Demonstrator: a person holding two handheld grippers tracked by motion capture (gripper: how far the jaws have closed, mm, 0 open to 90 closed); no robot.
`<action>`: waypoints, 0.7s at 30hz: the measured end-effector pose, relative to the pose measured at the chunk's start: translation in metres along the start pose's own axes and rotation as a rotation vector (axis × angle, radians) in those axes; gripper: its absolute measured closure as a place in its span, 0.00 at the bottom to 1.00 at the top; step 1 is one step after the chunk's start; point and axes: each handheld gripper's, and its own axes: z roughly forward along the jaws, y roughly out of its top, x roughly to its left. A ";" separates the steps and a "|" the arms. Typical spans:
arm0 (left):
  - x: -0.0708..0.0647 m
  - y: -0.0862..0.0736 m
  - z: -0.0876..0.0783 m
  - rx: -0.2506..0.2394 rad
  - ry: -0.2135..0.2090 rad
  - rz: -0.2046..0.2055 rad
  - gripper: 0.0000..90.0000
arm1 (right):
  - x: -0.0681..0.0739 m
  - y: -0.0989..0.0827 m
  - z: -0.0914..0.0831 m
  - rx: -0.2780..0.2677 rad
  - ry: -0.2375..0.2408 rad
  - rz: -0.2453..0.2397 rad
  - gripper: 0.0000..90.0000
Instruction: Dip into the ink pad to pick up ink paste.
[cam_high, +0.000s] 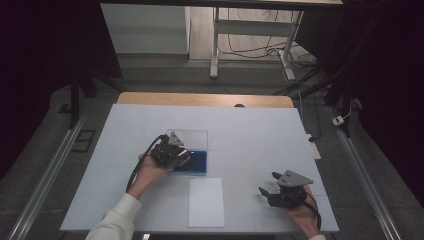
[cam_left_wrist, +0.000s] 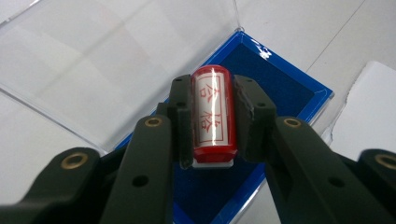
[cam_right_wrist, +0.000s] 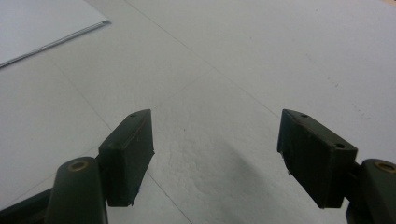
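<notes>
Gripping a red stamp (cam_left_wrist: 213, 114) over open blue ink pad (cam_left_wrist: 289, 88), clear lid (cam_left_wrist: 116, 60) raised

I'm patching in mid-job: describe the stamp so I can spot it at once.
On the white table, look left of centre for the blue ink pad with its clear lid folded open. Over that pad, the left gripper is clamped on the stamp, a small red cylinder with a white label bearing red characters.
</notes>
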 end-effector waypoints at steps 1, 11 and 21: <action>0.000 0.000 0.000 0.000 0.002 0.003 0.78 | 0.000 0.000 0.000 0.000 0.000 0.000 0.29; -0.002 0.001 0.000 0.010 0.010 0.006 0.78 | 0.000 0.000 0.000 0.003 -0.003 0.003 0.30; -0.003 -0.001 0.004 0.011 0.016 0.002 0.79 | 0.002 0.001 0.000 0.006 -0.004 -0.002 0.30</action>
